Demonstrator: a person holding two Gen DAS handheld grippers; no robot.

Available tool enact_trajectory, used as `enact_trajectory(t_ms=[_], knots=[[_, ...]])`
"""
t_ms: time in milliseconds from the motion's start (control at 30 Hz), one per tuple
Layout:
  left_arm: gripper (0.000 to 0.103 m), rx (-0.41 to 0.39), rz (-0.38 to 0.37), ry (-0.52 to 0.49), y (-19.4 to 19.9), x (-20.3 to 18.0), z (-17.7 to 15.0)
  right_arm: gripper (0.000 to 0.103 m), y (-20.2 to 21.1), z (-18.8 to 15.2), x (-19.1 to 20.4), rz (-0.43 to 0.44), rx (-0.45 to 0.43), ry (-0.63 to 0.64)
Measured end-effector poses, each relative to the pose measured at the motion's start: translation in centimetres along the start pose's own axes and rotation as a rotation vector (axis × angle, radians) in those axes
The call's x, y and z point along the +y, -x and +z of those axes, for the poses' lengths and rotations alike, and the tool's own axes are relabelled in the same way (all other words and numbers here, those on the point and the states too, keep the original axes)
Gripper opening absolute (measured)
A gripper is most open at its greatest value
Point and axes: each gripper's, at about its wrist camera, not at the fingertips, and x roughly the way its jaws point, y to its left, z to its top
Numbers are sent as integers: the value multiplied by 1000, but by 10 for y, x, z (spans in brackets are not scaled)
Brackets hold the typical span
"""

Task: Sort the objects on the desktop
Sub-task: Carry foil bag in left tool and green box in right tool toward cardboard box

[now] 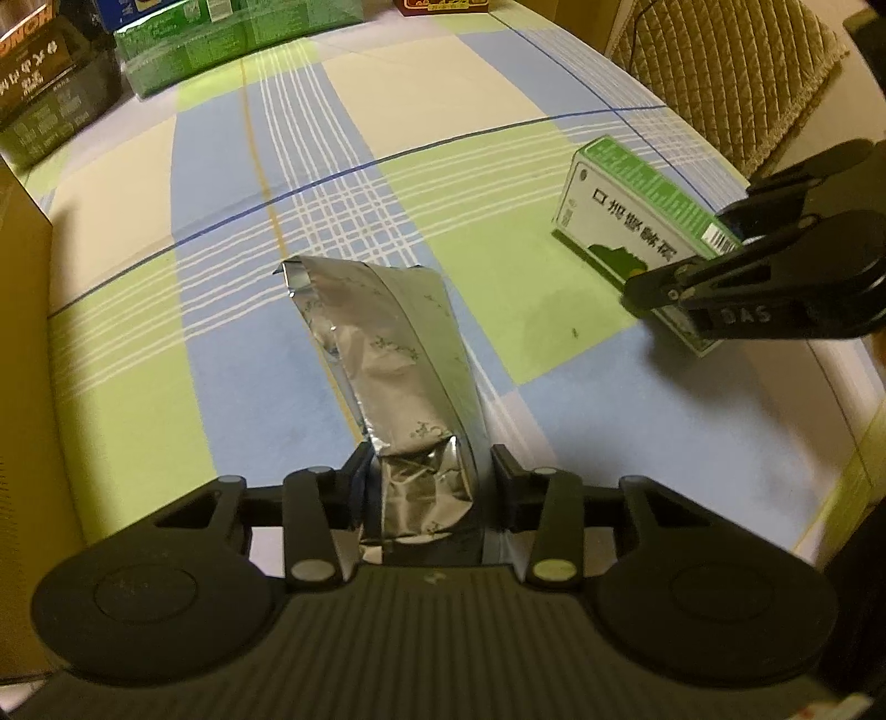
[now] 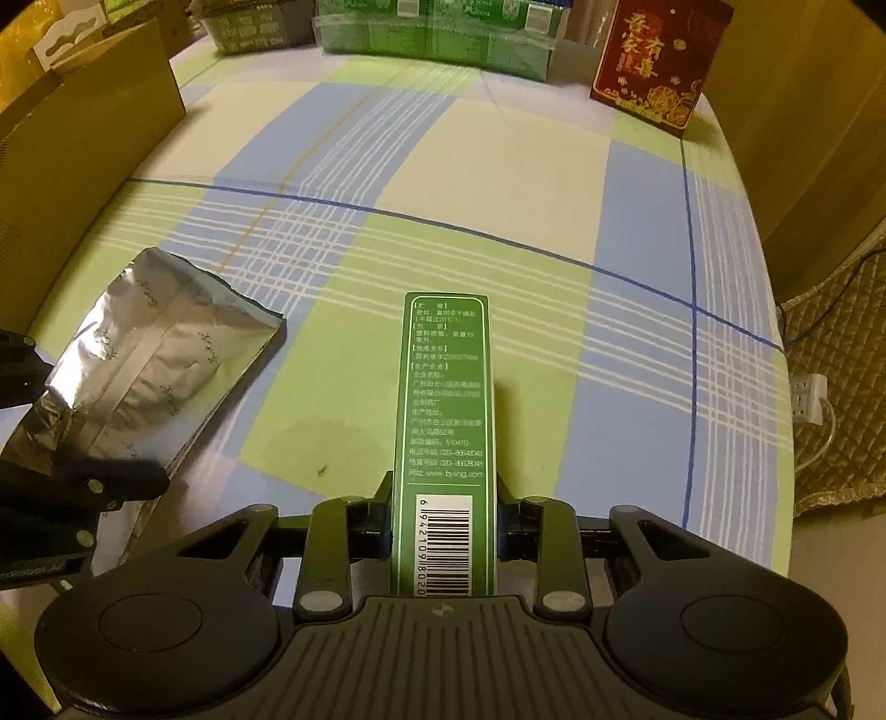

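- The left gripper point(image 1: 429, 471) is seen pointed steeply down at the table, its two fingers point(image 1: 505, 471) pressed against the near end of a silver foil pouch point(image 1: 387, 354); the pouch is pinched between them.
- The pouch is seen running away from the jaws across the checked tablecloth point(image 1: 221, 221), its crimped far end lying on a blue-and-white patch of the pattern.
- In the right wrist view the same pouch point(image 2: 144, 360) is shown lying flat on the cloth at the left, with the left gripper's dark linkage point(image 2: 83, 487) over its near corner.
- The right gripper point(image 2: 443, 520) is likewise tilted steeply downward, and its fingers point(image 2: 371, 520) are closed against both sides of a narrow green medicine box point(image 2: 443, 399), near the barcode end.
- The box is held on edge, its long printed side facing up, with its far end over a green square of the cloth point(image 2: 498, 166).
- From the left wrist view the box point(image 1: 626, 216) is seen to the right of the pouch, well apart from it, with the right gripper point(image 1: 714, 288) clamped at its near end.
- At the far edge of the table, green cartons point(image 2: 437, 39) and a red box point(image 2: 653, 66) are stood; a cardboard box point(image 2: 94, 105) is placed at the left.
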Motion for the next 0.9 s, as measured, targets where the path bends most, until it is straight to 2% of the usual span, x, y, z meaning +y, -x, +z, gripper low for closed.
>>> enact_trajectory(t_ms=[500,900], knots=[[37,-52,6,9,43,0,-14,28,54,-14,31,-5,-71,-2],[38,-129,44,-8,109,2,-25,28,104,-18,66,10,-157,-3]])
